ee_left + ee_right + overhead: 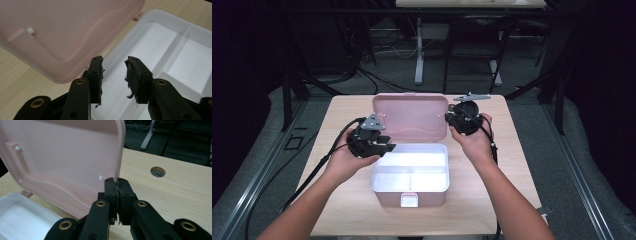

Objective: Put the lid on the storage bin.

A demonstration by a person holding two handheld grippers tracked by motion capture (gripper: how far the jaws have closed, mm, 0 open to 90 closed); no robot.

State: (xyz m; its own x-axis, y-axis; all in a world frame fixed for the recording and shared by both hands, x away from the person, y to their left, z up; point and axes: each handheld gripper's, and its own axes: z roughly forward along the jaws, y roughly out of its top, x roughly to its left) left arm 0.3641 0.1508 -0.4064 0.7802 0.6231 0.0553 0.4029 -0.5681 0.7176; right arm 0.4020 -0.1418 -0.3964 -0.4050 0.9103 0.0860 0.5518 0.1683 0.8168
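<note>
A pink box (410, 197) with a white divided inside (412, 169) stands in the middle of the table, its pink lid (410, 116) raised upright behind it. My right gripper (451, 120) is shut on the lid's right edge (119, 157); in the right gripper view (117, 185) the thin rim runs down between the pressed pads. My left gripper (388, 146) hovers at the box's left rim, open with nothing between its fingertips (114, 72). Past its jaws lie the white compartments (160, 47) and the lid's inner face (62, 32).
The light wooden table (512, 160) has a round cable hole (158, 171) near its far right. Cables trail from both grippers off the front. Dark chairs and a desk leg (419, 50) stand on the floor beyond the table.
</note>
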